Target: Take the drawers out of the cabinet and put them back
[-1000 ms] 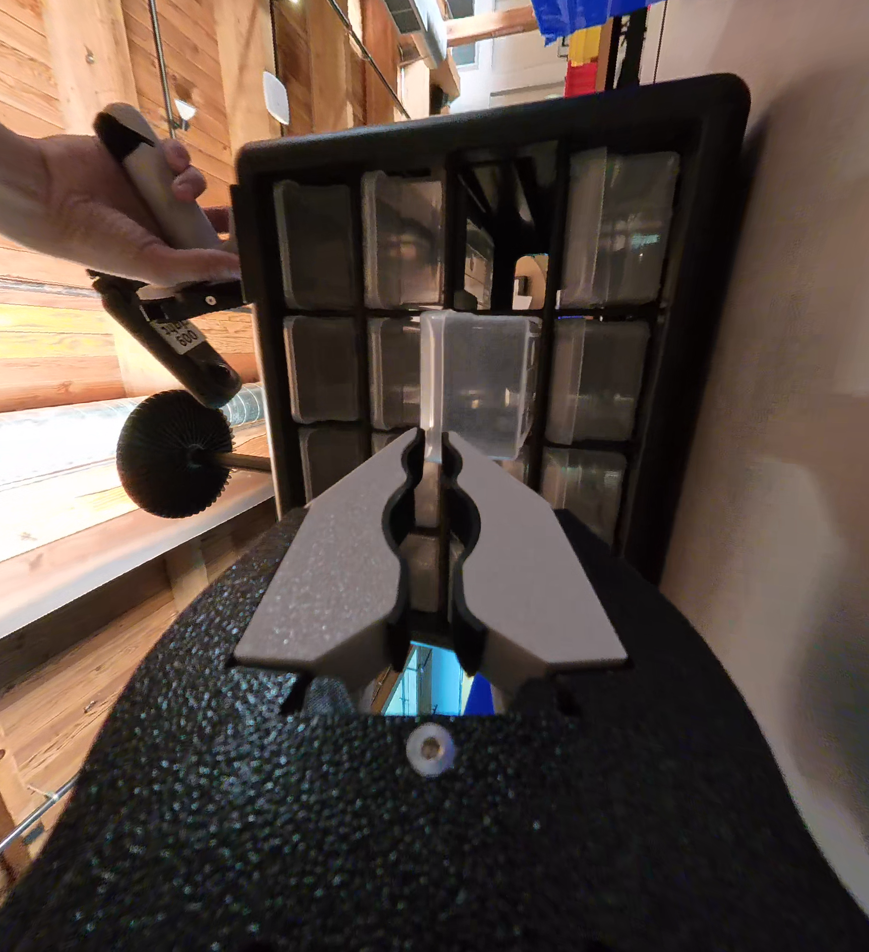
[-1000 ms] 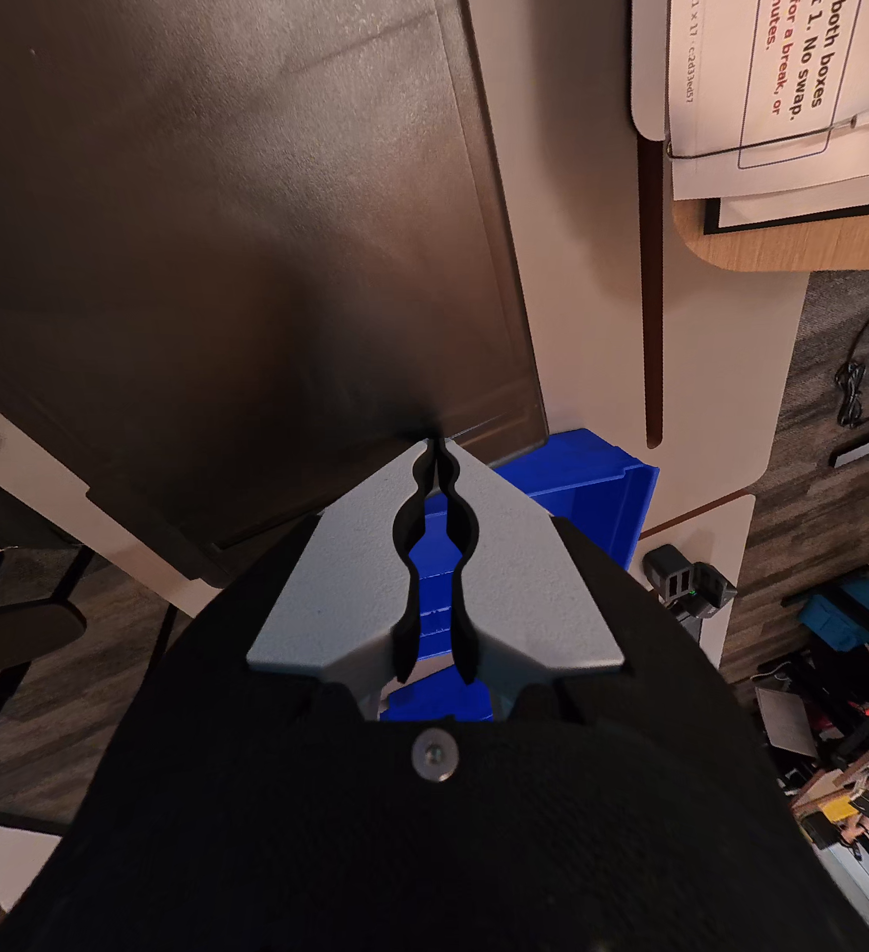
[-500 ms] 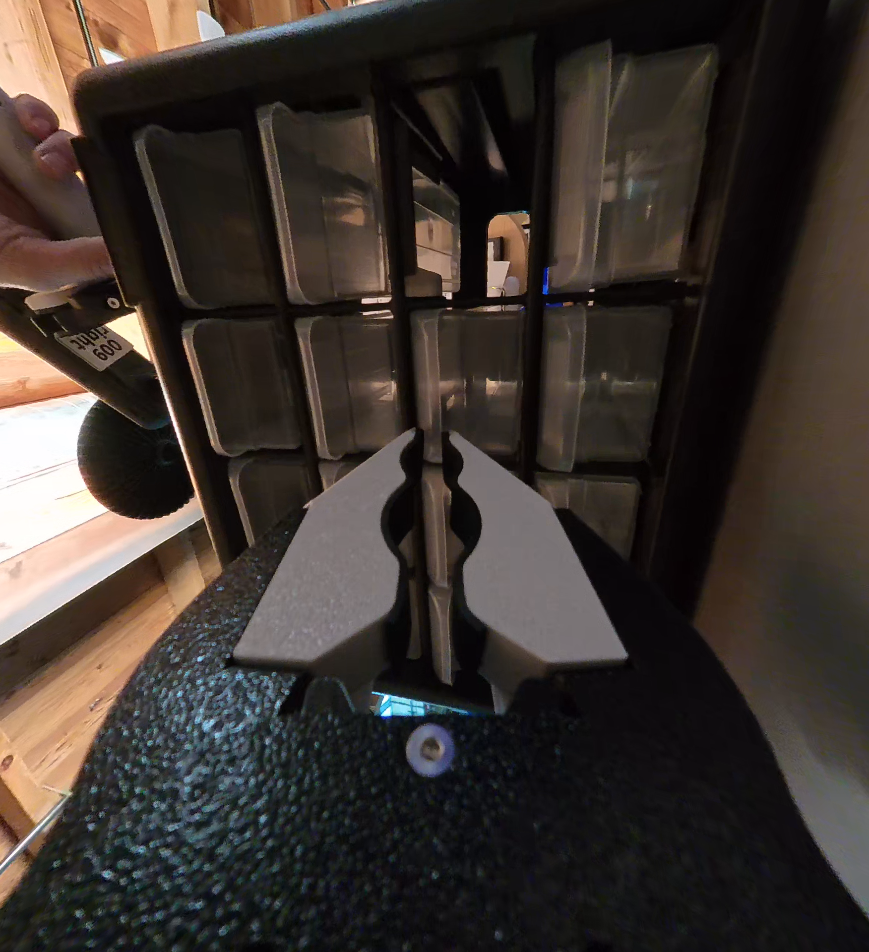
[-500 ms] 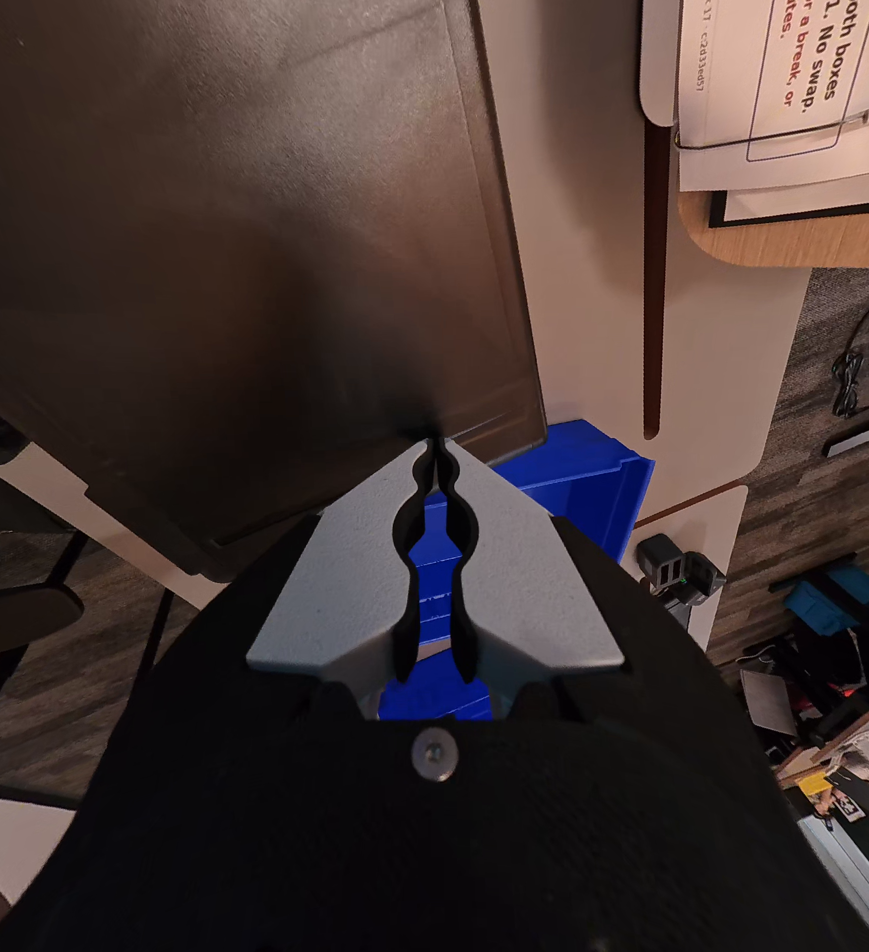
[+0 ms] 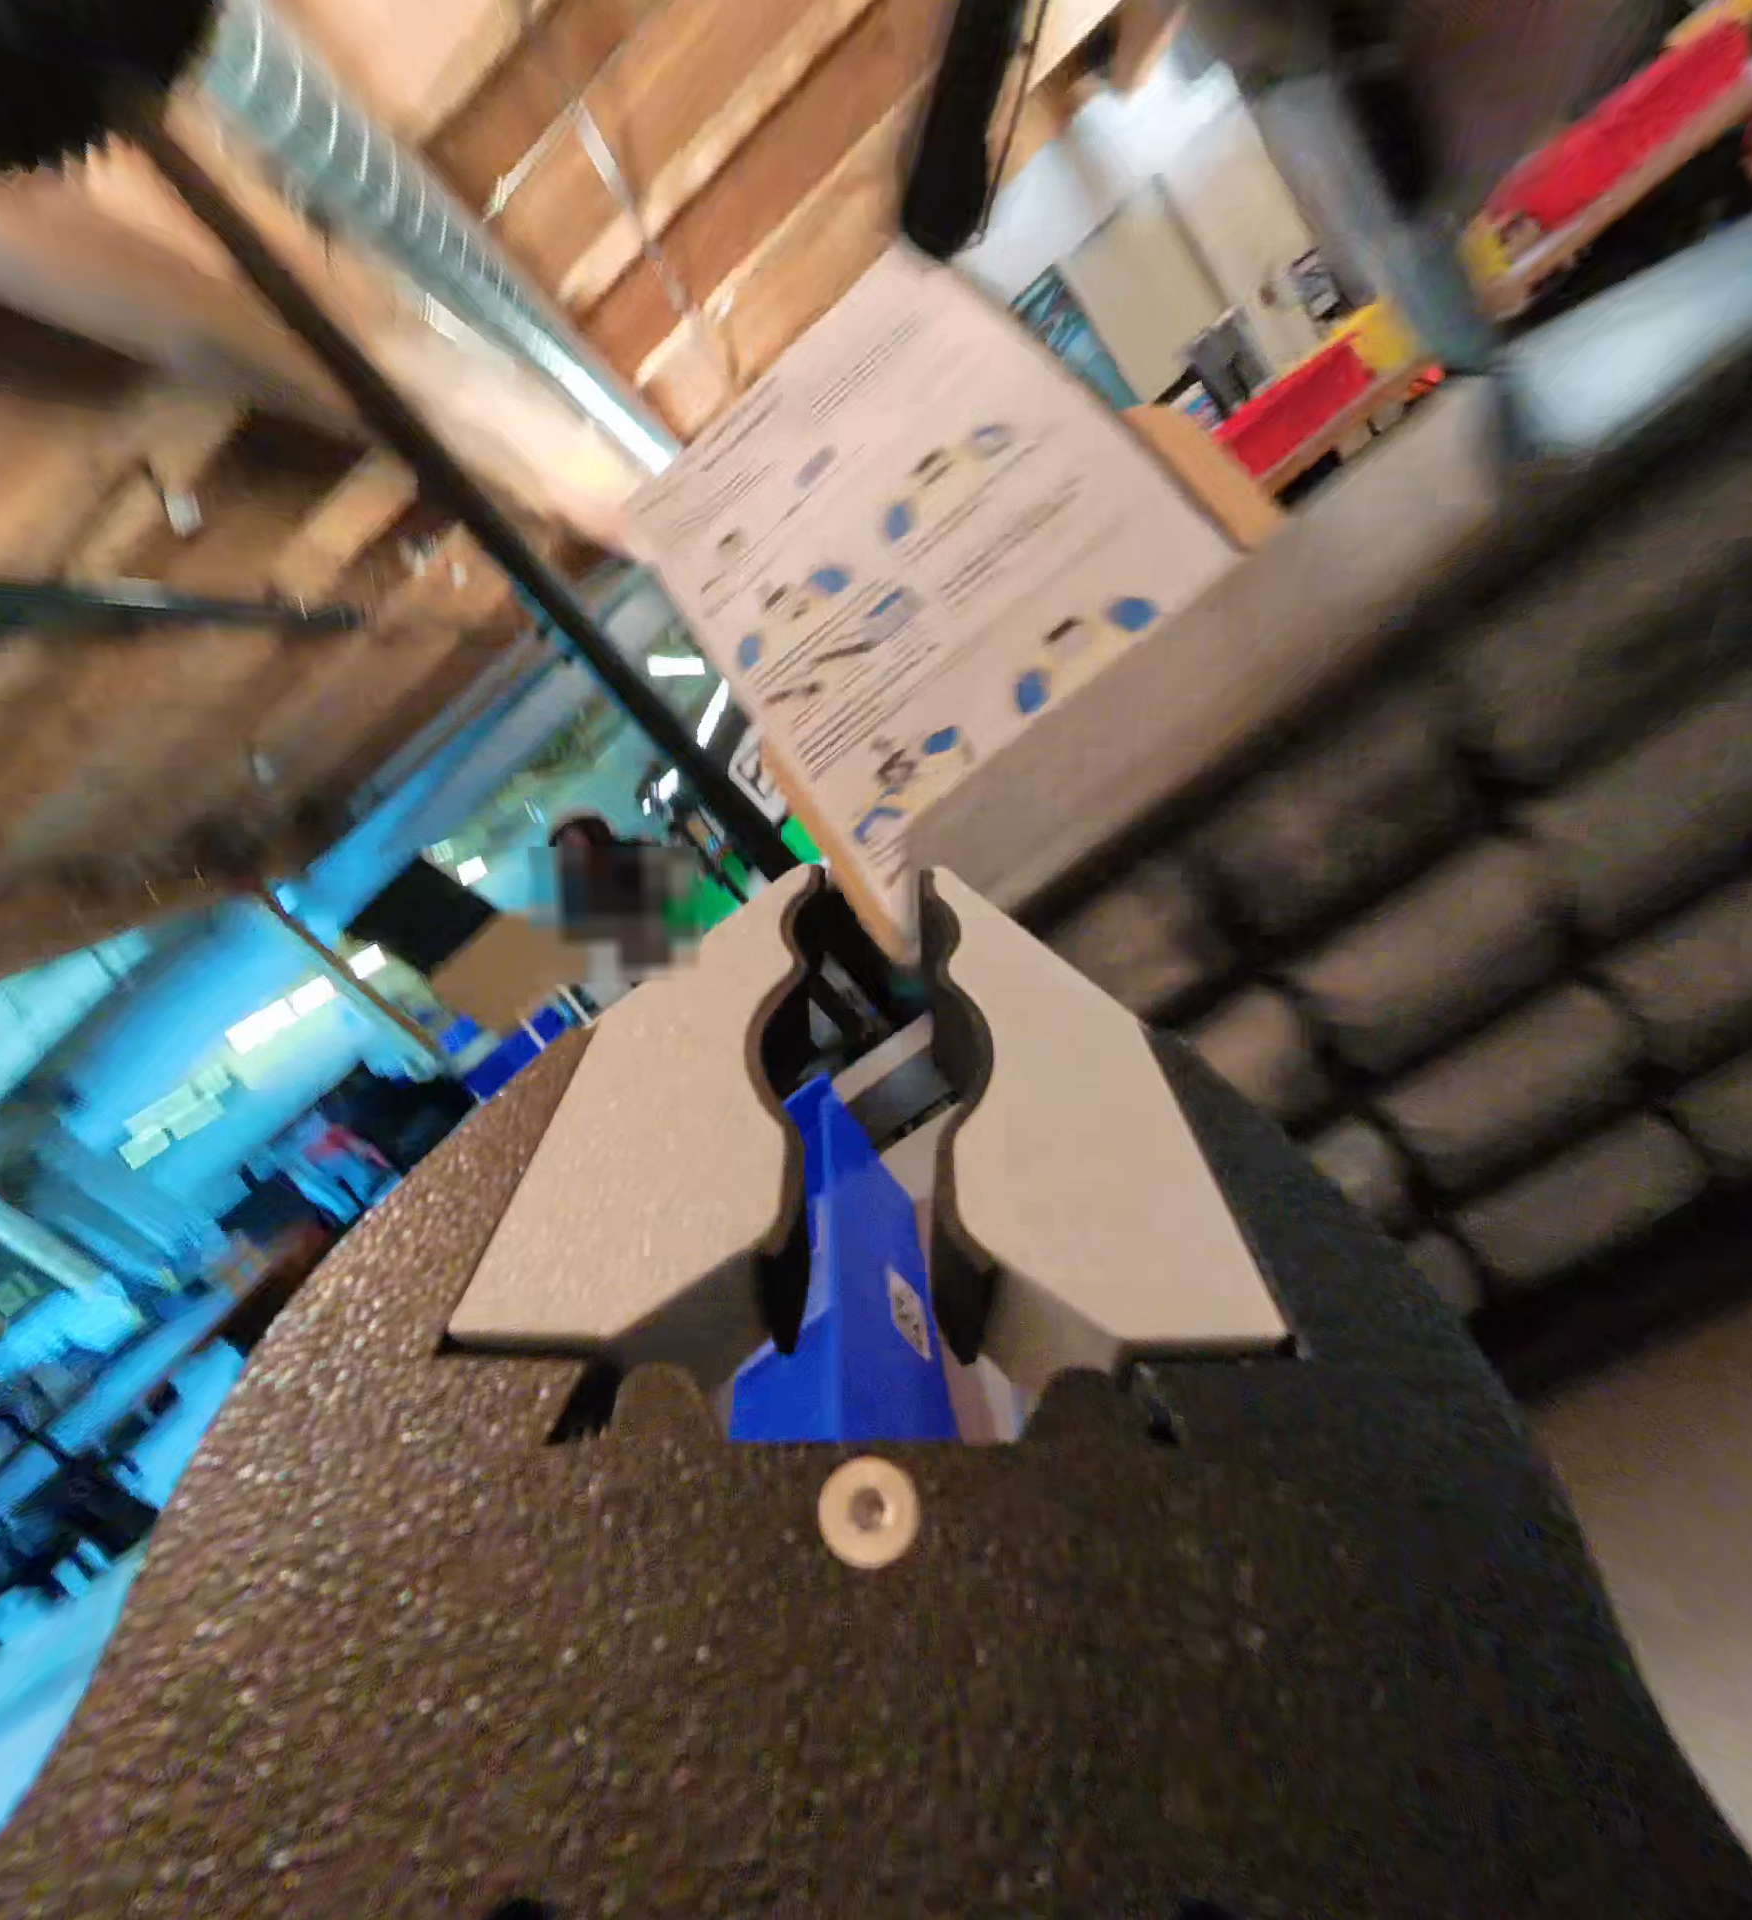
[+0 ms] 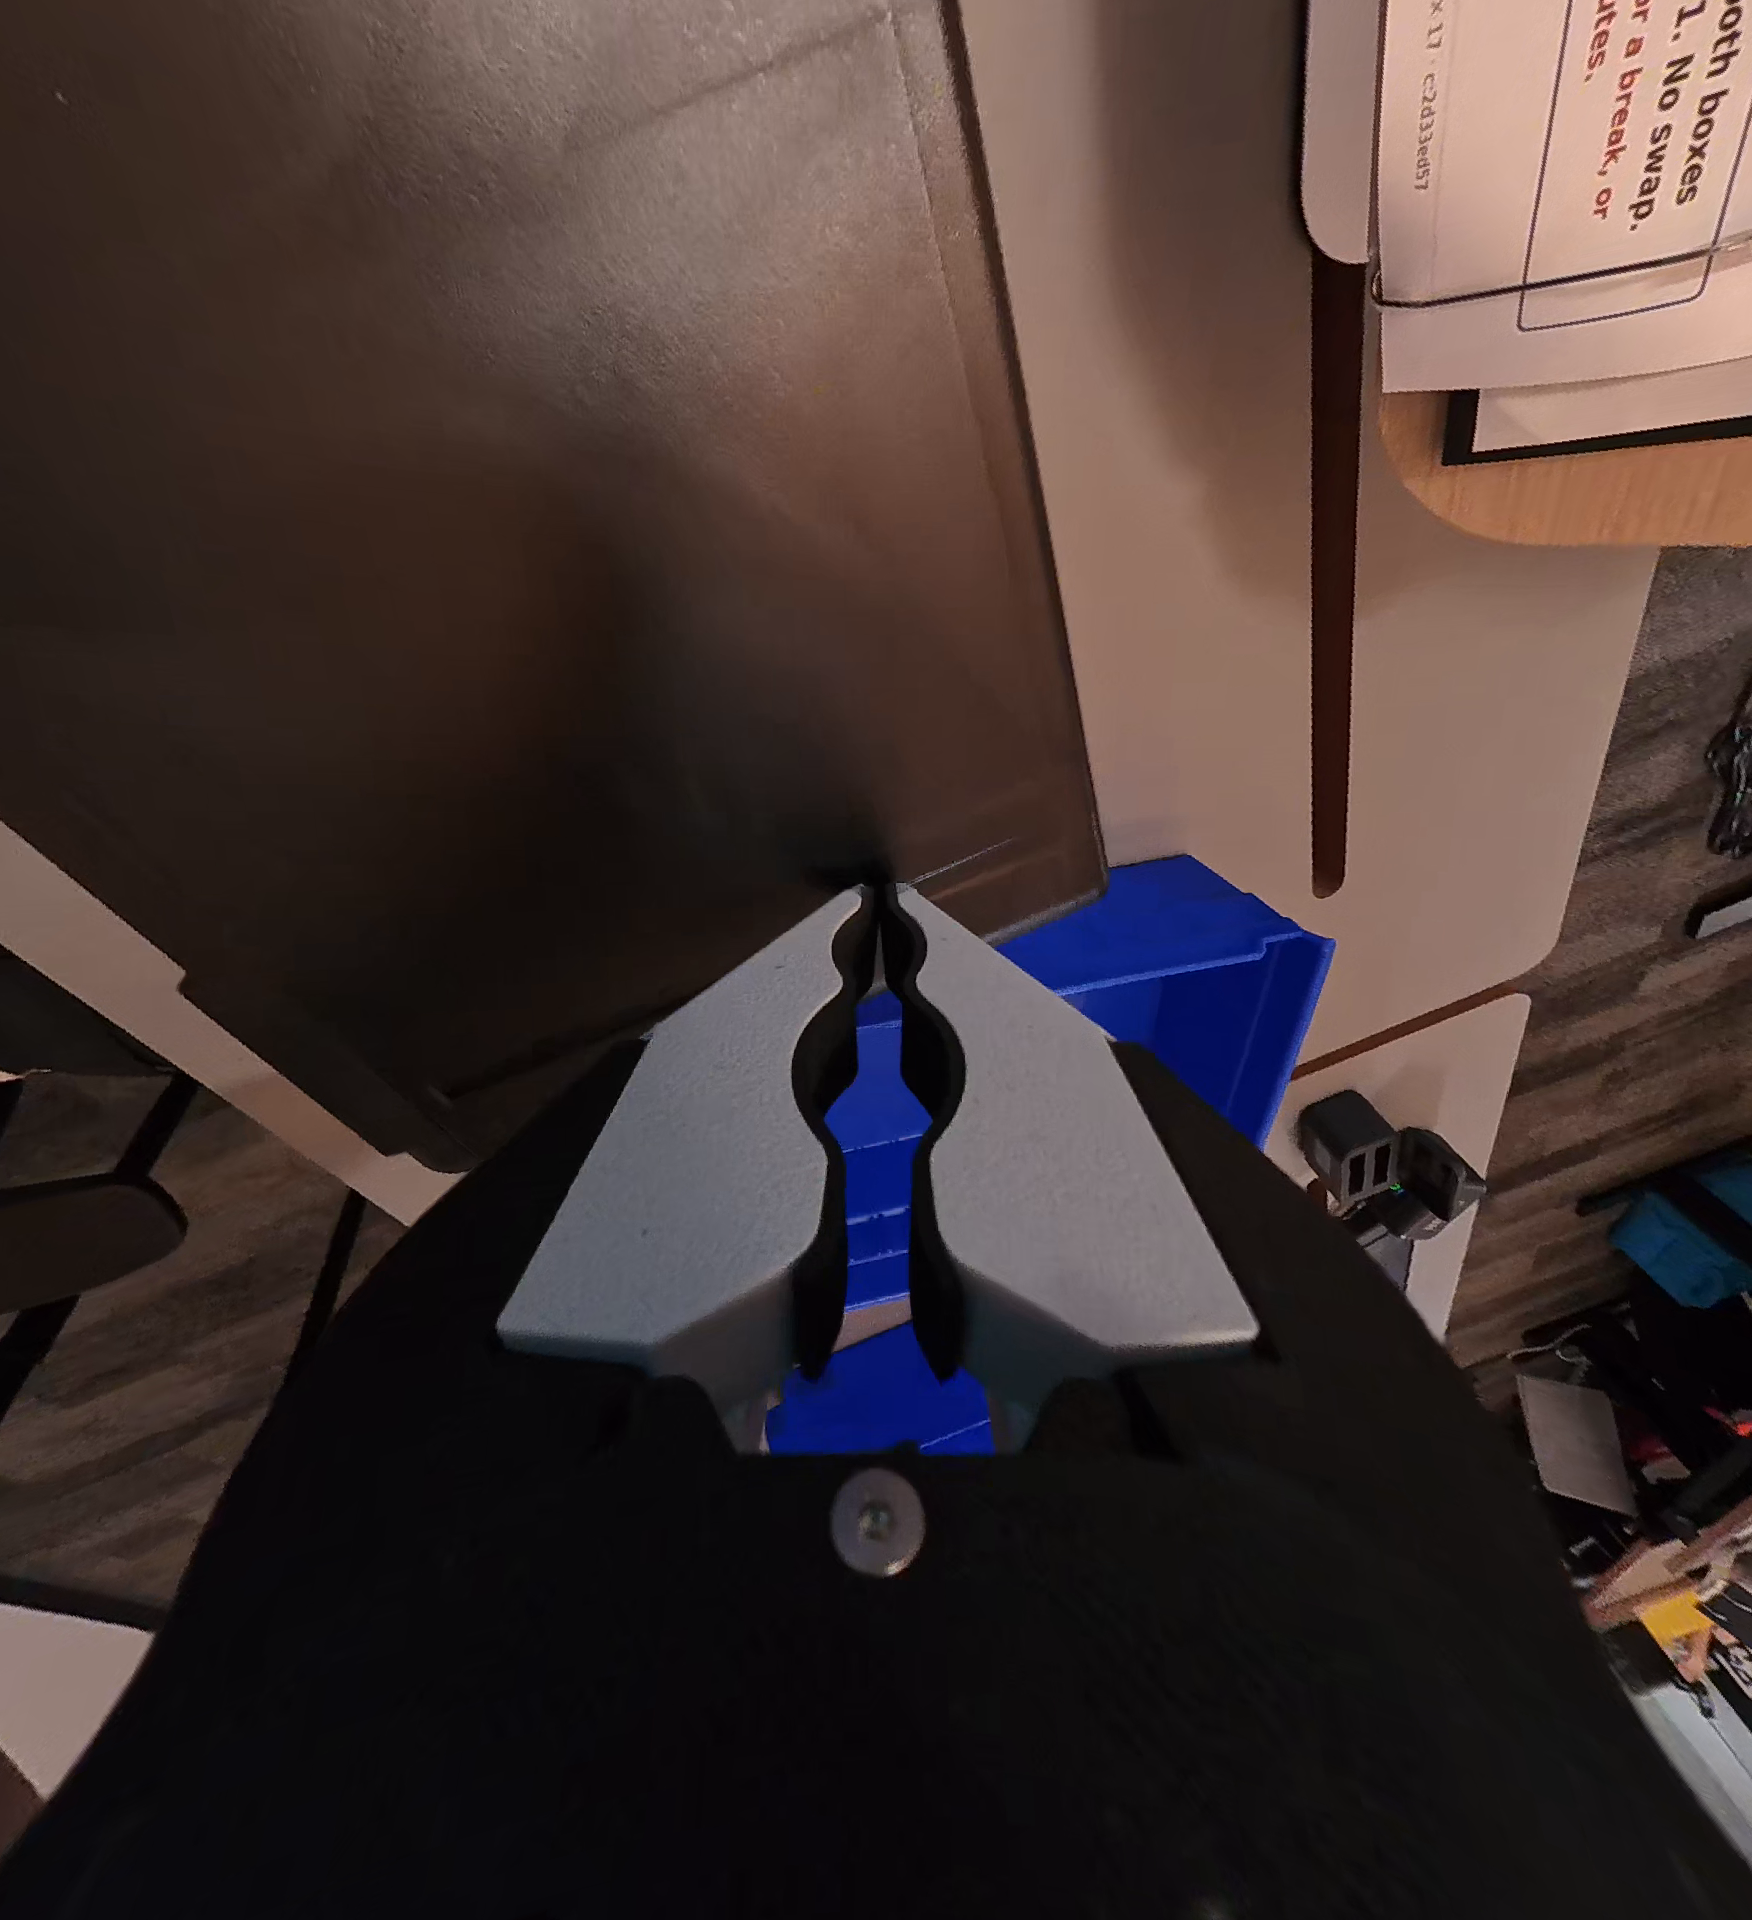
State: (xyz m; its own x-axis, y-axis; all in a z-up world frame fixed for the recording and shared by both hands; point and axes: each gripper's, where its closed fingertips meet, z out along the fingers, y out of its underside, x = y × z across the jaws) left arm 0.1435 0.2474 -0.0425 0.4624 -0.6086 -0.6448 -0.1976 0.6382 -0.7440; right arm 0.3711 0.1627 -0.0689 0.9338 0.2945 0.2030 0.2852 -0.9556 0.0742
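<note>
Cabinet [image 6: 456,468], a black slab across the upper left of the right wrist view, sits on the pale desk [image 6: 1194,520]; its drawers are hidden, so progress is unclear. Right tongs [image 6: 879,896] pinch its lower edge. Left tongs [image 5: 867,883], tilted and blurred, stand slightly spread and empty.

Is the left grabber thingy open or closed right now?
Open. The left gripper shows a clear gap between its two grey fingers, and nothing sits between their tips; only a blue bin shows behind them.

cabinet [image 6: 498,436]: matt dark plastic | bin [image 6: 1194,977]: glossy blue plastic | fingers [image 6: 1090,1174]: smooth matt grey
</note>
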